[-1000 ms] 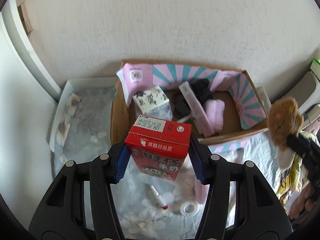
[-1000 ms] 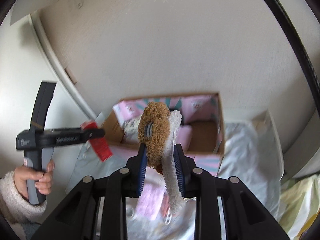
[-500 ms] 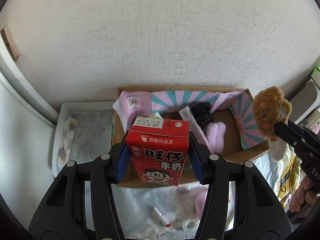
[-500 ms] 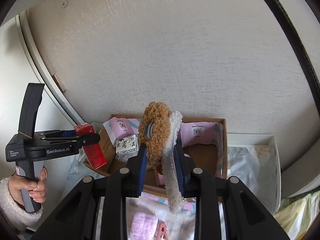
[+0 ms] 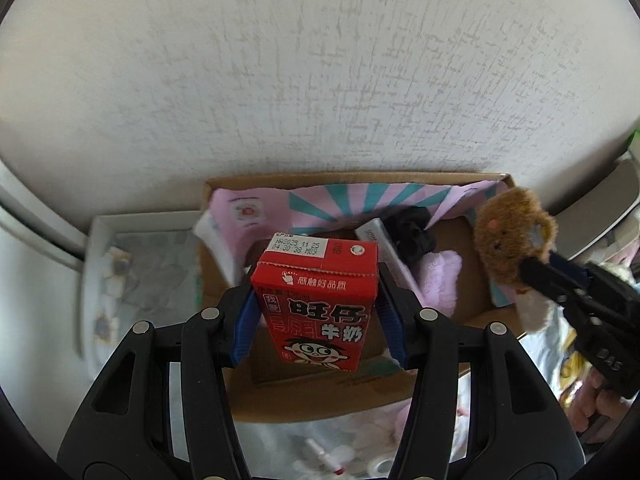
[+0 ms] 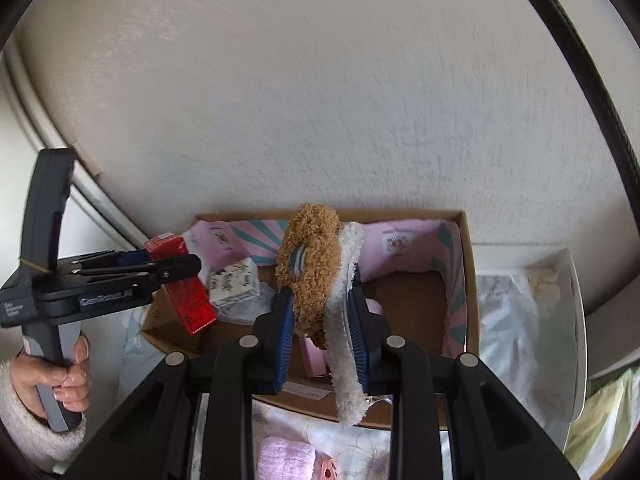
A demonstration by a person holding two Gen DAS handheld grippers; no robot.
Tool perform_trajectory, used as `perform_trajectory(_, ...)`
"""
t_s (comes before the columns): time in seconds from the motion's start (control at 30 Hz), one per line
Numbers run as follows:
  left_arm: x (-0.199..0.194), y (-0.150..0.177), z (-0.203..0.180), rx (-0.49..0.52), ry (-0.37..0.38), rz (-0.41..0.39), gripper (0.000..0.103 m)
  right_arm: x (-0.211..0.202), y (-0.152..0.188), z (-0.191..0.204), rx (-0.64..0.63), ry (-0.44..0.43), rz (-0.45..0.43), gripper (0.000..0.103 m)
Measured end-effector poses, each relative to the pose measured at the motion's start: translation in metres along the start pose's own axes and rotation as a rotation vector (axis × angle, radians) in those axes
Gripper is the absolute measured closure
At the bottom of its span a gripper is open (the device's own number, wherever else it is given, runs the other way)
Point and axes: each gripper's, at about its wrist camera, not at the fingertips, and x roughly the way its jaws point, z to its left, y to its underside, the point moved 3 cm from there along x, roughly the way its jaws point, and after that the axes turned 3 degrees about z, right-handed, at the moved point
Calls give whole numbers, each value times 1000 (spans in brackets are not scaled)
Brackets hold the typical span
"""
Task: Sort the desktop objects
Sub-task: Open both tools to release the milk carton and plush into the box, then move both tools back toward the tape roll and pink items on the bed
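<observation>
Over the cardboard box [image 5: 328,400] our left gripper [image 5: 316,312] was opening around the milk carton [image 5: 320,312]; our right gripper [image 6: 320,332] clenched the plush toy [image 6: 316,276].

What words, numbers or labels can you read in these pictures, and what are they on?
"HA2025 11 25" and "04 30 38 M09": top of the red milk carton.
"旺仔牛奶": carton front.
"感触好品质": carton's upper edge.
"GenRobot.AI": side of the left gripper.
Round logos on the pink box liner: too blurred to read.
</observation>
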Motion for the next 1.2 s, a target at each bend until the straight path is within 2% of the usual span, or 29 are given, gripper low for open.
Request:
perform_trajectory(0.03,3,-1,-1,2,4,10,17,5,0,-3,13,2,19,71)
perform_trajectory(0.07,5,-3,-2,10,-16,13,4,10,0,-6,30,1,42,68)
perform_trajectory(0.13,1,-5,-3,44,-81,-6,3,15,-1,-13,66,11,64,58)
perform_trajectory(0.2,-9,-6,-1,61,-141,-40,3,10,-3,-19,90,46,52,54)
perform_trajectory(0.27,-17,-4,4,59,-160,-54,2,1,-2,-21,96,56,24,39)
perform_trajectory(0.33,-23,0,8,54,-156,-61,2,-9,0,-21,82,58,-8,31)
perform_trajectory(0.47,-30,9,11,50,-151,-61,2,-19,9,-19,56,83,-27,30)
perform_trajectory(0.63,-32,11,5,66,-161,-59,2,-19,19,-17,65,61,-24,30)
perform_trajectory(0.9,-42,21,-11,123,-168,-70,2,-31,15,-6,27,44,-45,30)
perform_trajectory(1.2,-59,38,-19,147,-148,-82,2,-52,25,0,7,40,-72,30)
